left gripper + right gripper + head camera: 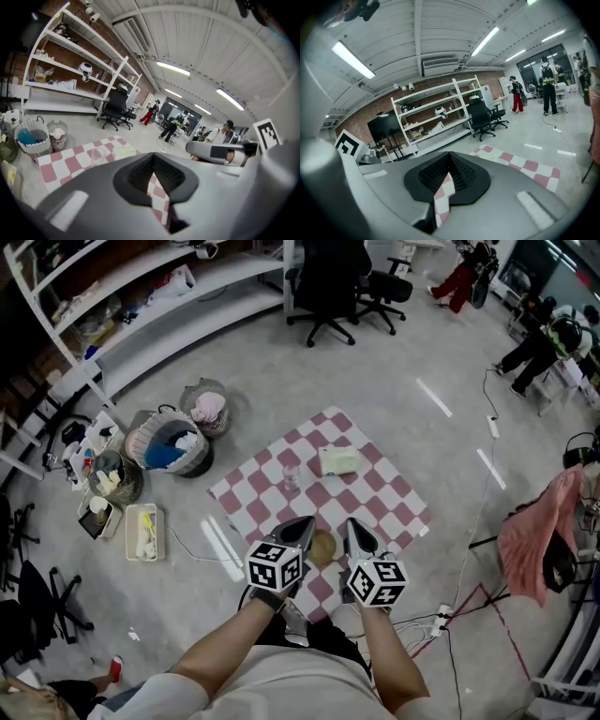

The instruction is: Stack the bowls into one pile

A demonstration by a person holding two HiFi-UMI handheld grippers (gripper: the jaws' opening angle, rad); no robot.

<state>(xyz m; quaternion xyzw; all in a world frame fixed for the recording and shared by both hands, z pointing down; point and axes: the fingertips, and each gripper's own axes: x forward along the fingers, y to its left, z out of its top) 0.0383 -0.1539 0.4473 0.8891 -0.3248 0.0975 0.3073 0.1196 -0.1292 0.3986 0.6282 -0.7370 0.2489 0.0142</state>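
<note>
Grey concrete floor, head view: a red-and-white checked cloth point(394, 493) lies spread at the centre. A tan round bowl point(322, 547) sits on the cloth's near part, between the left gripper point(302, 529) and the right gripper point(357, 535) and close to both. A clear drinking glass point(292, 476) and a pale rectangular box point(338, 460) stand farther out on the cloth.

Left gripper view: the jaws meet tip to tip, with nothing between them; checked cloth shows through the gap below the tips.

Right gripper view: the jaws are likewise closed and empty, over the same cloth.
</note>
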